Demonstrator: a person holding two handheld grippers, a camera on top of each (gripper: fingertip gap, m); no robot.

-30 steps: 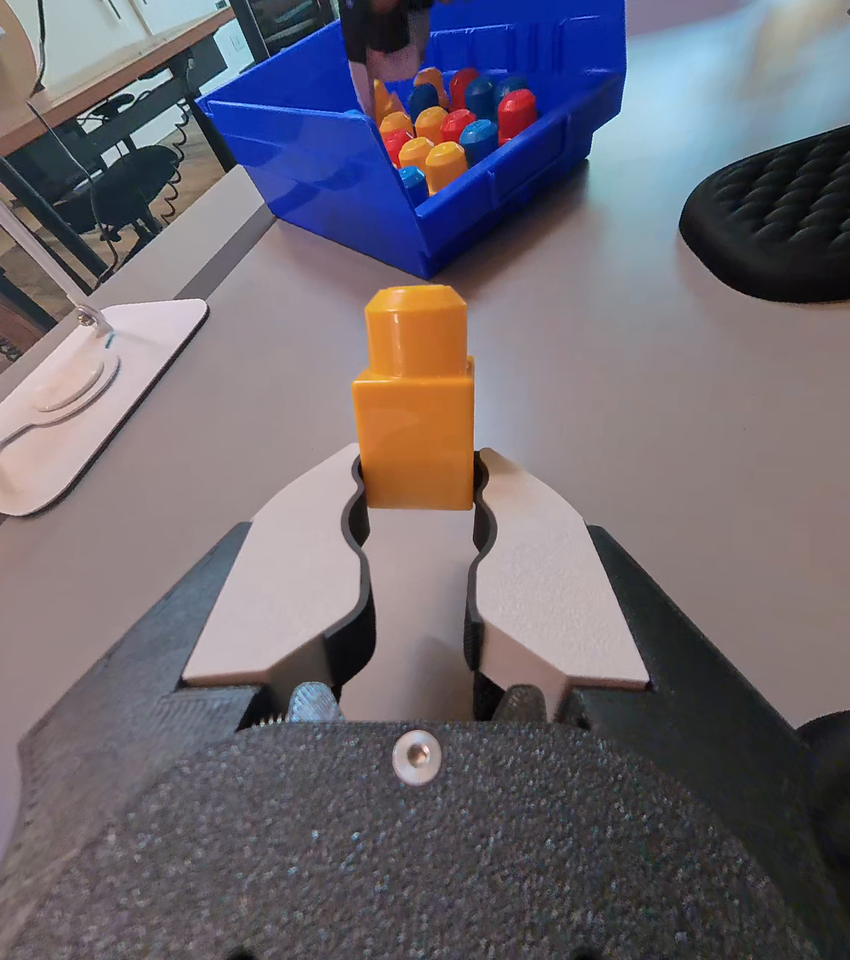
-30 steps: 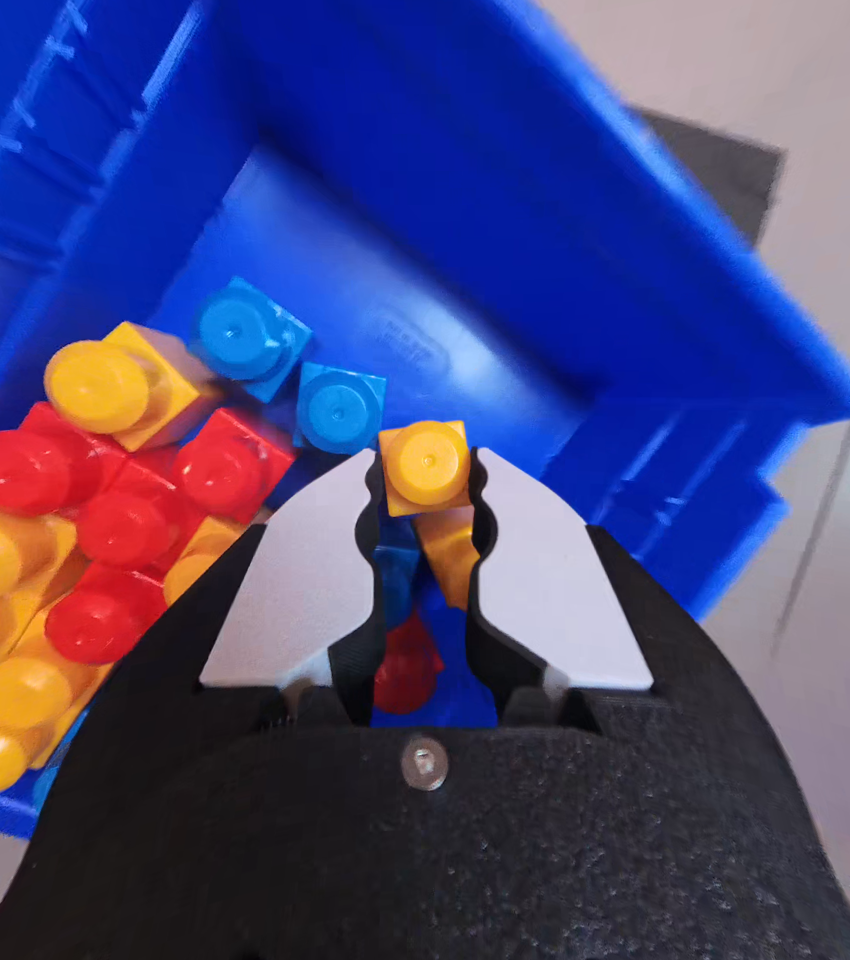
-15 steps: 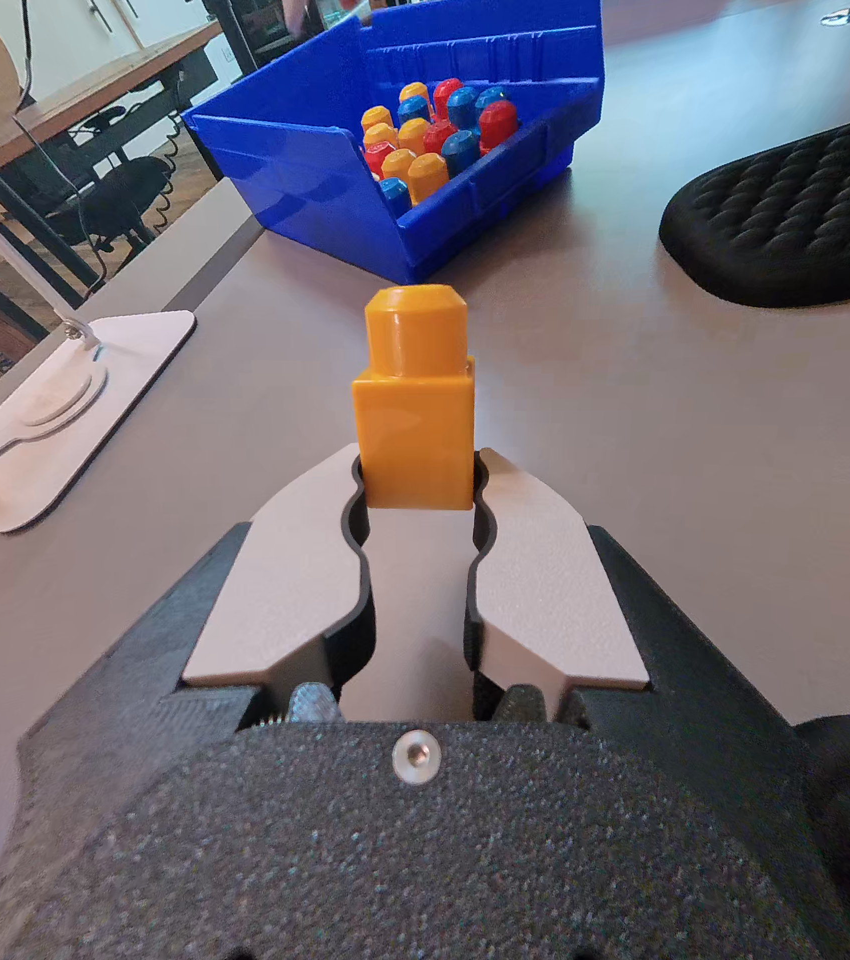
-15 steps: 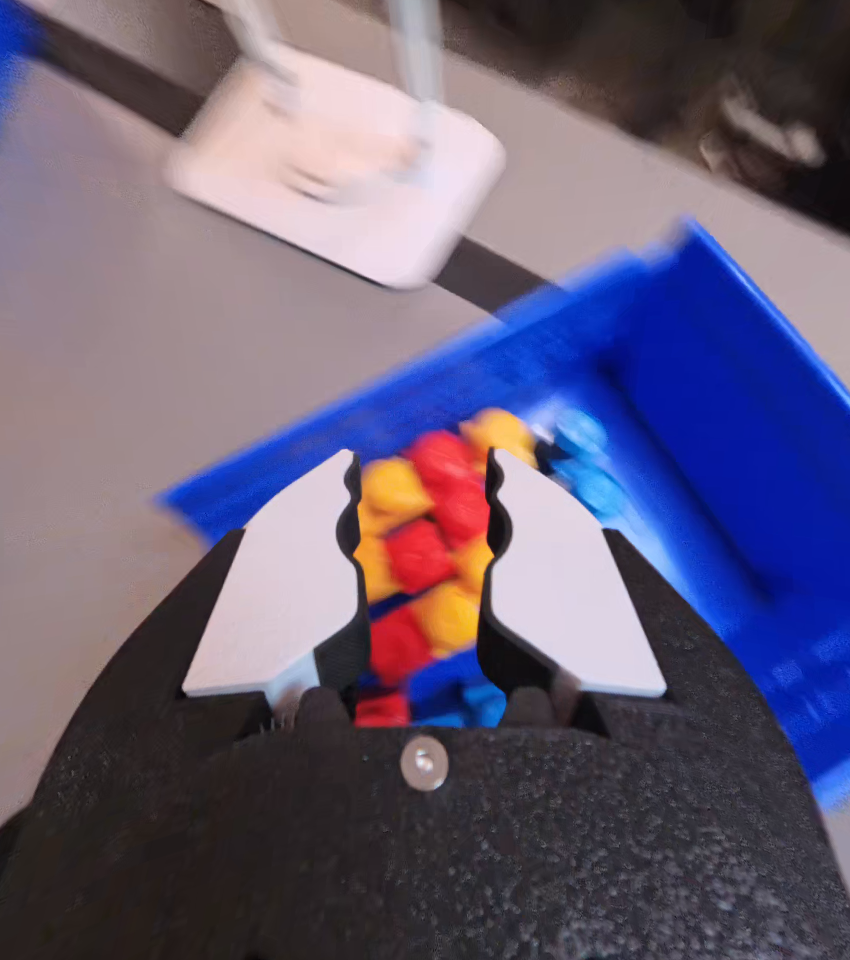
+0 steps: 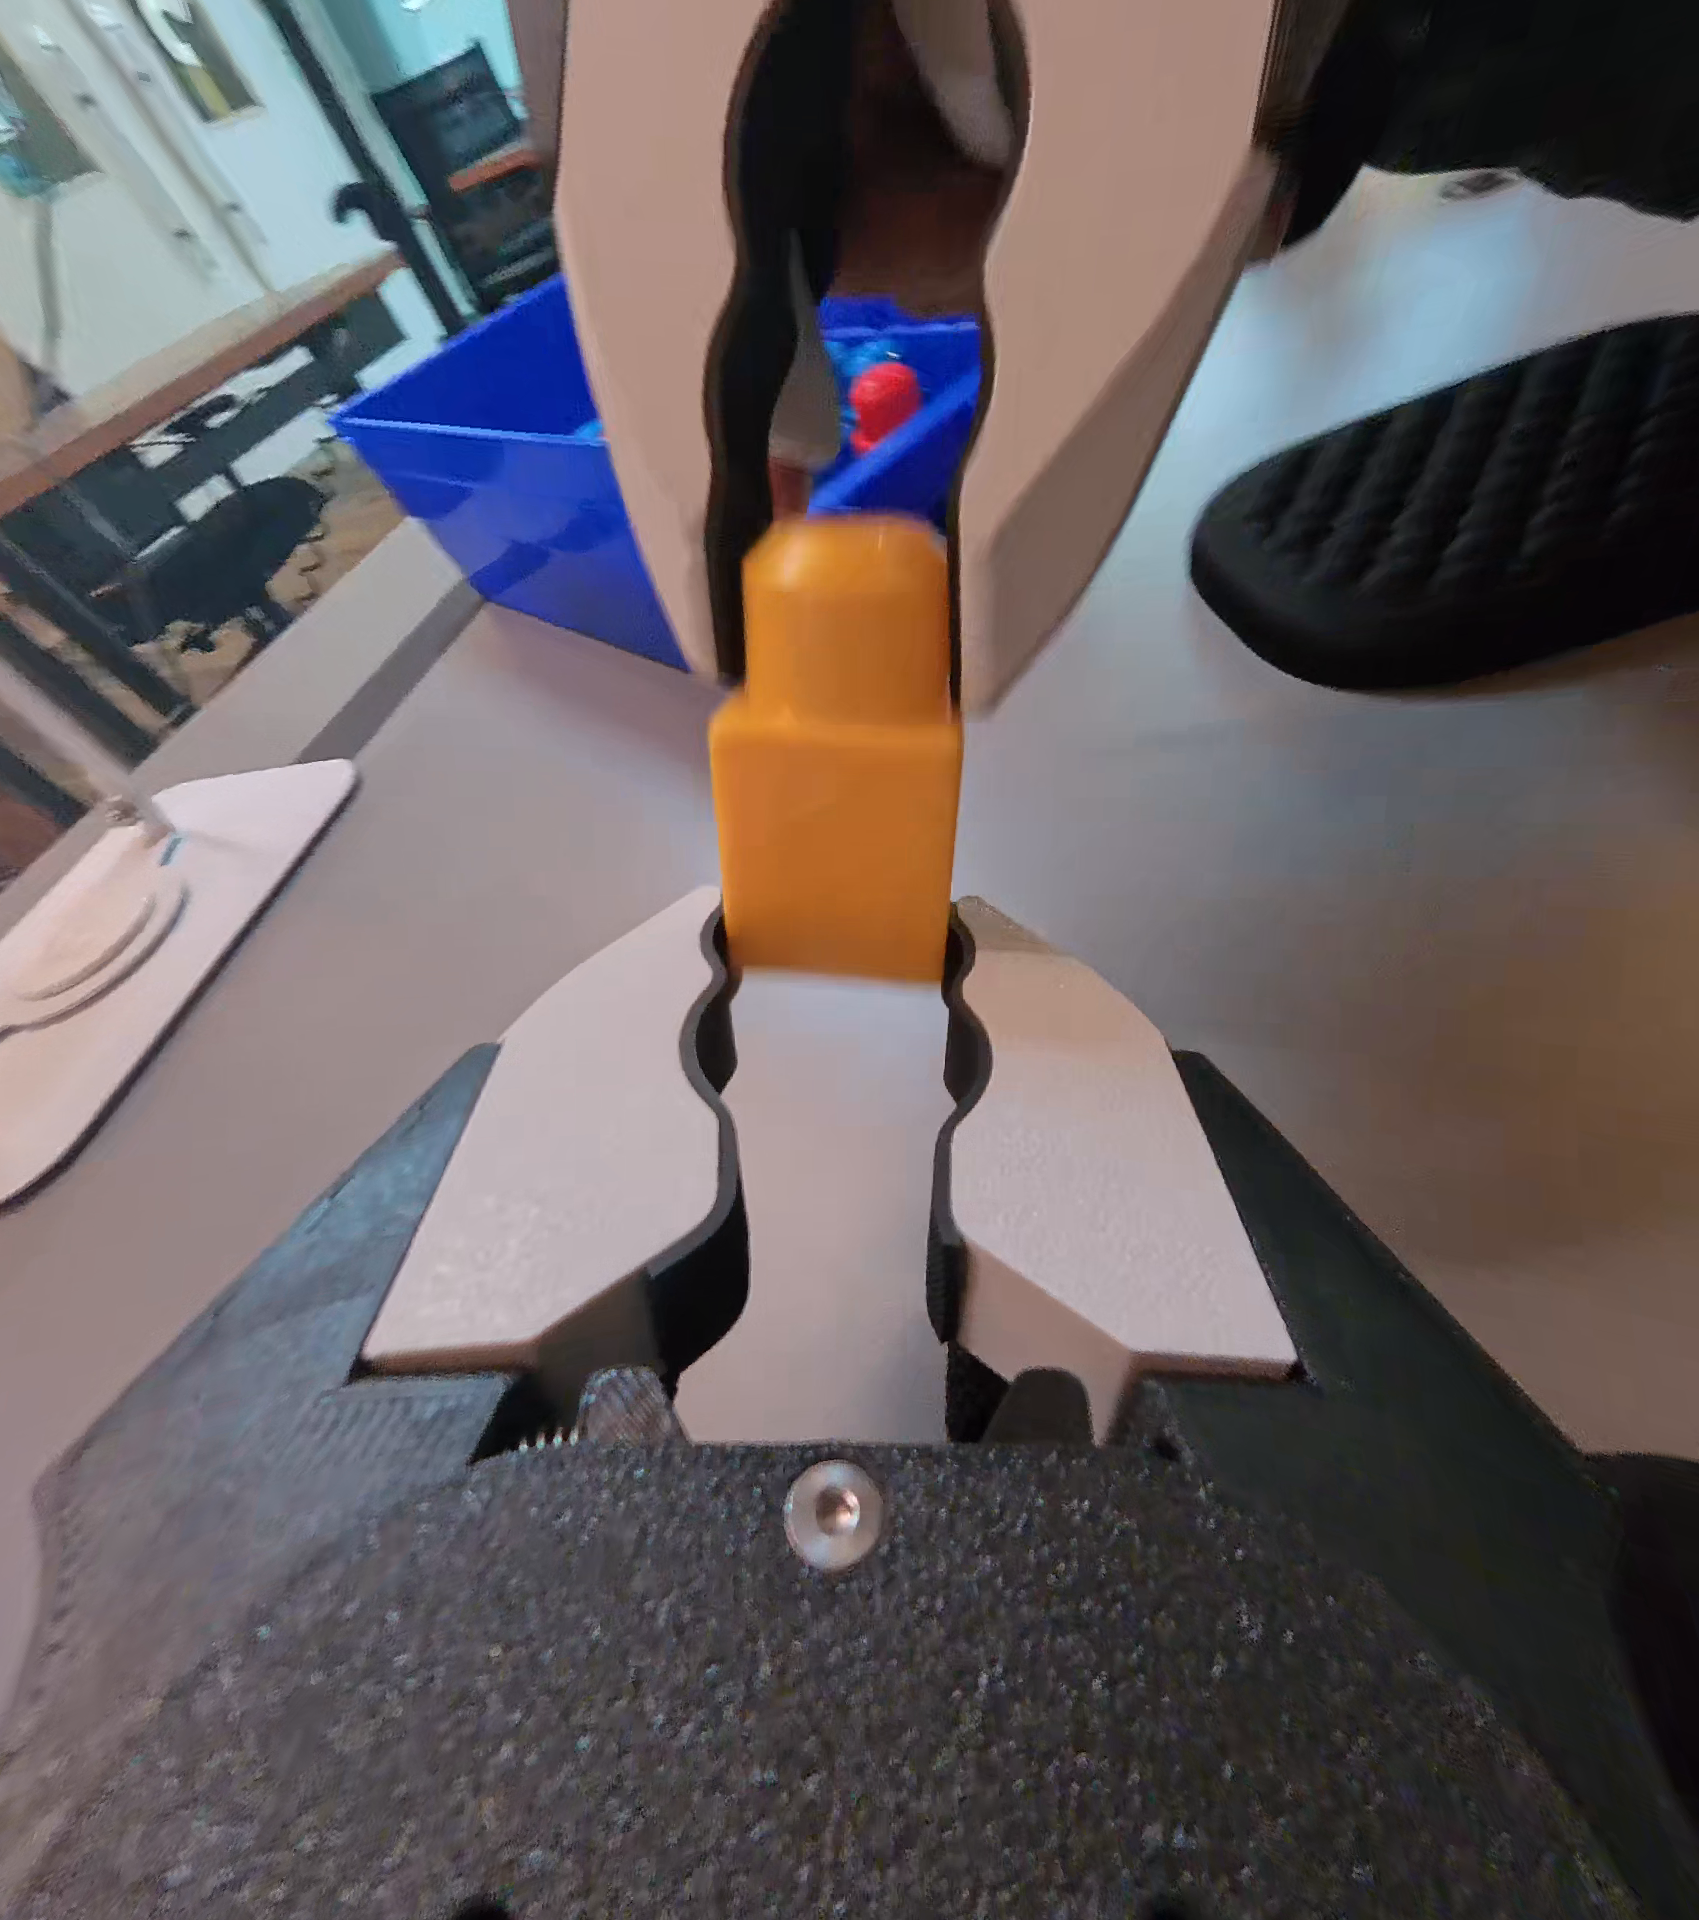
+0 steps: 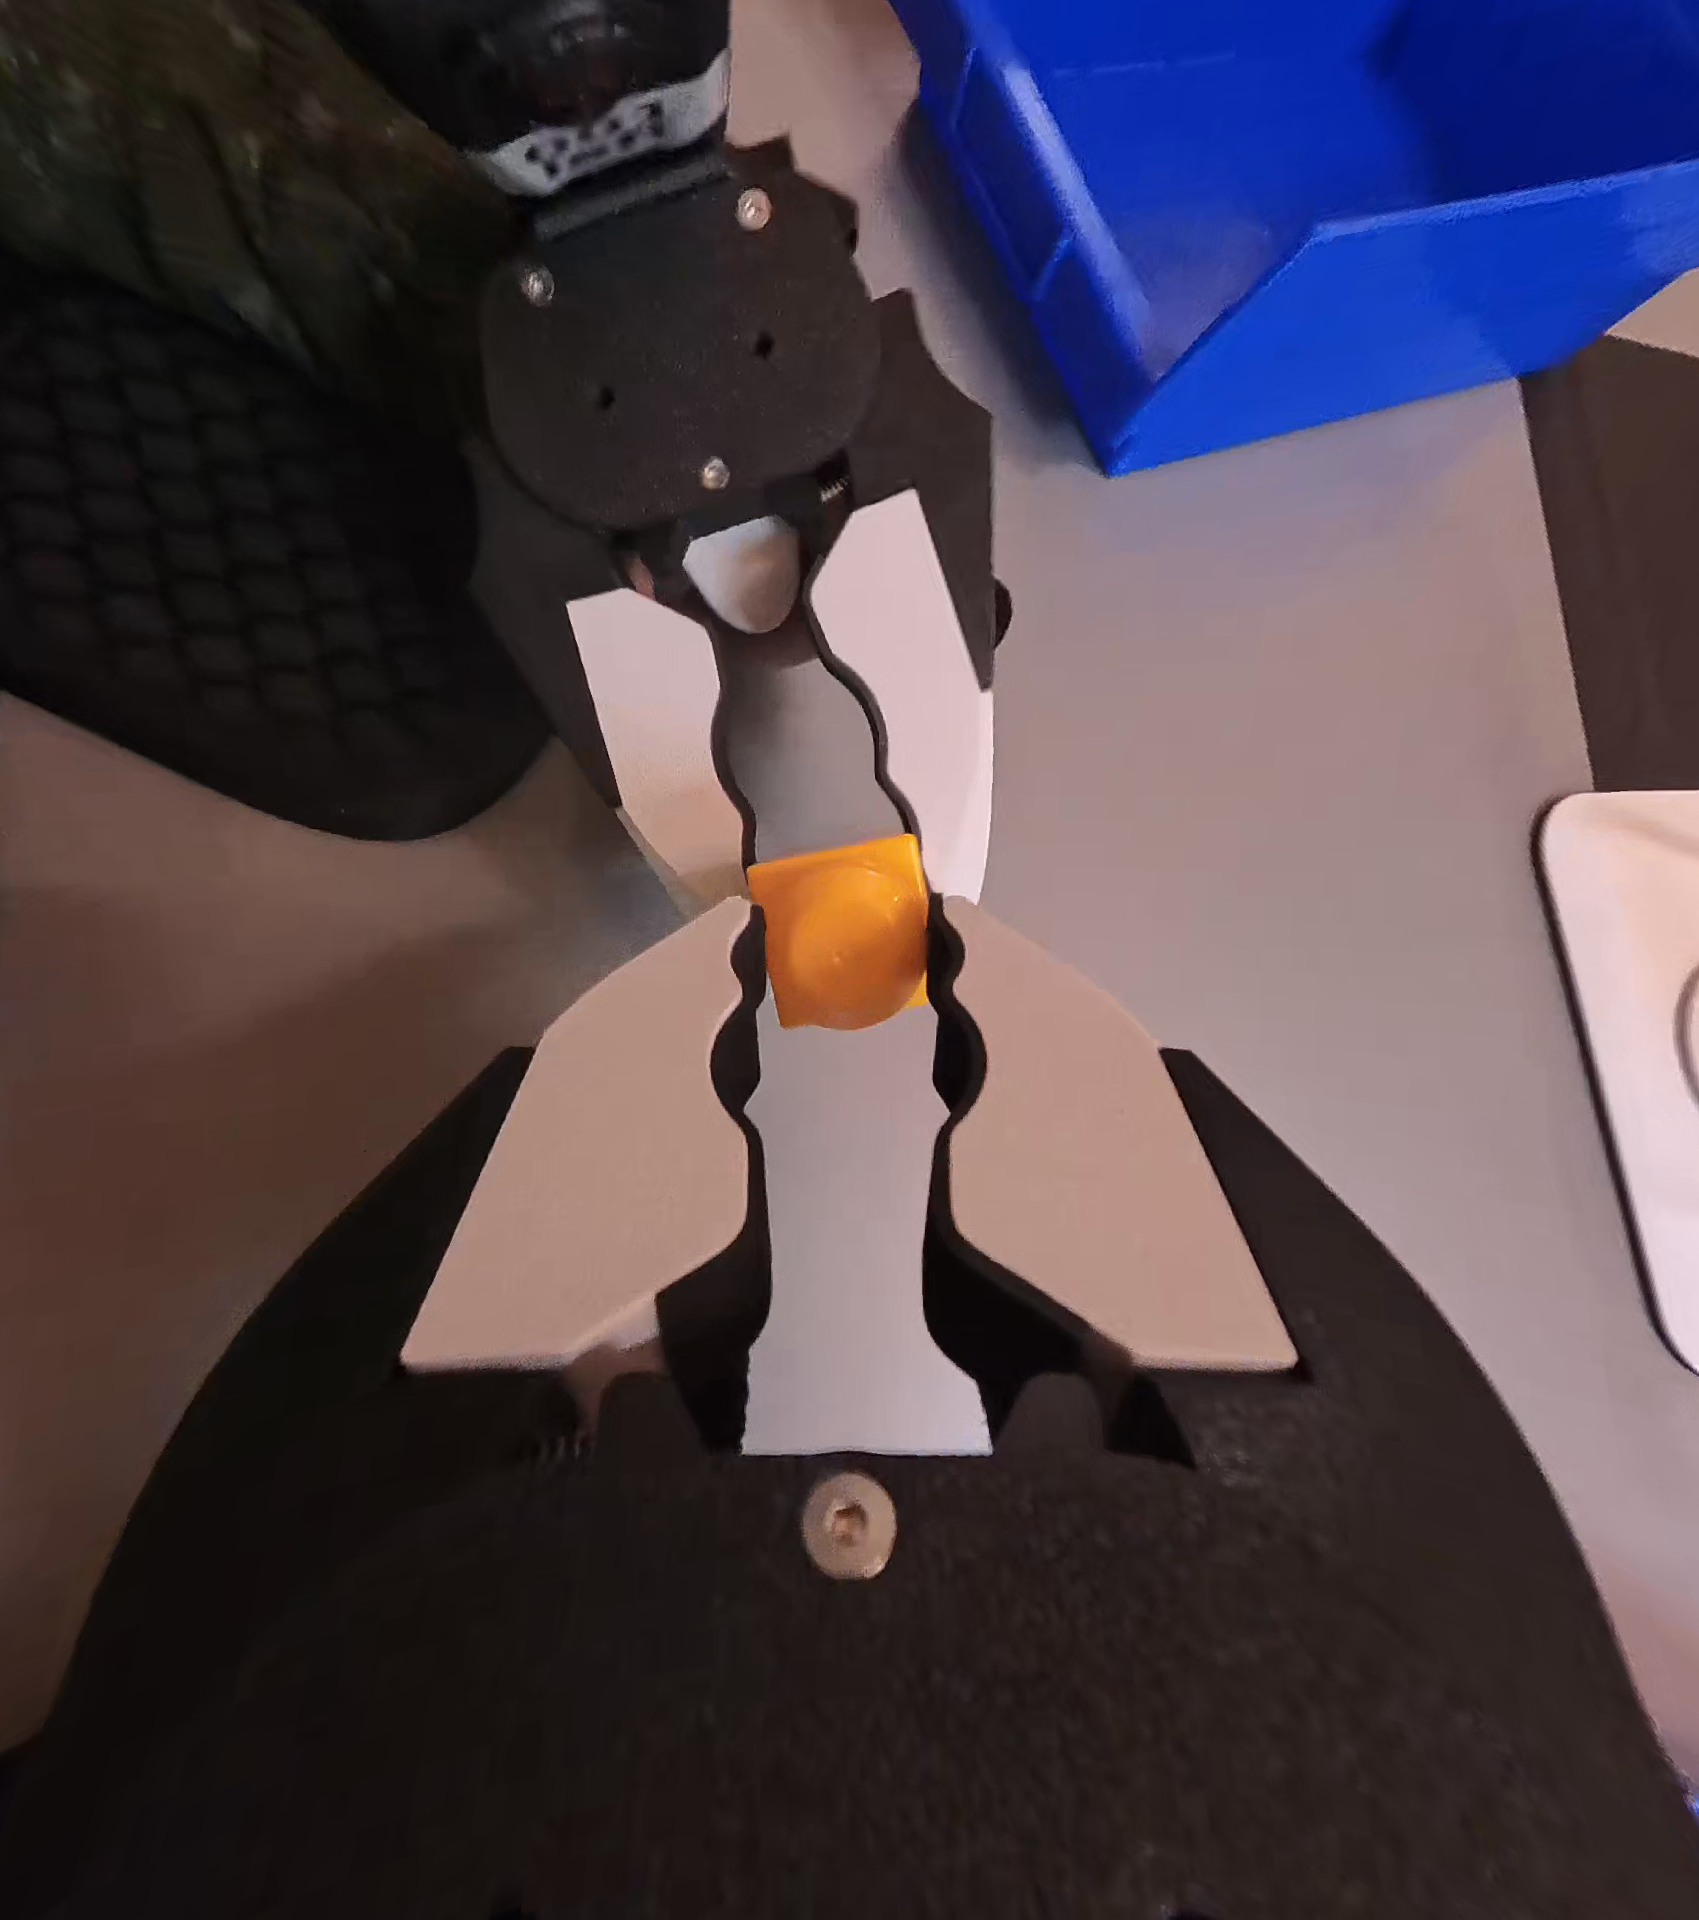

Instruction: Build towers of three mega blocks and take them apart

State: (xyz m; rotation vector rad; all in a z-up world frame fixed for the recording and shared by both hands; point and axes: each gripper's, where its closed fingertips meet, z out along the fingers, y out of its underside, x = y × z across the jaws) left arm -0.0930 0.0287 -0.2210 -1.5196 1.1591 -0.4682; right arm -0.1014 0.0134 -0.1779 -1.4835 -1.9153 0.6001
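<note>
Orange block [image 5: 837, 831] upright between both grippers' jaws.

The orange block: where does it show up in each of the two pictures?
Left wrist view: orange block upright at centre, base held between the near jaws.
Right wrist view: seen from above at centre.
Shared landmark: the blue bin, beyond the block there, top right here.

Grey table [image 5: 1292, 935] is carrying a blue bin [image 5: 502, 488] at the far side, a black textured pad [image 5: 1510, 499] lying to the right, and a white flat base plate [image 5: 86, 966] sitting near the left edge.
</note>
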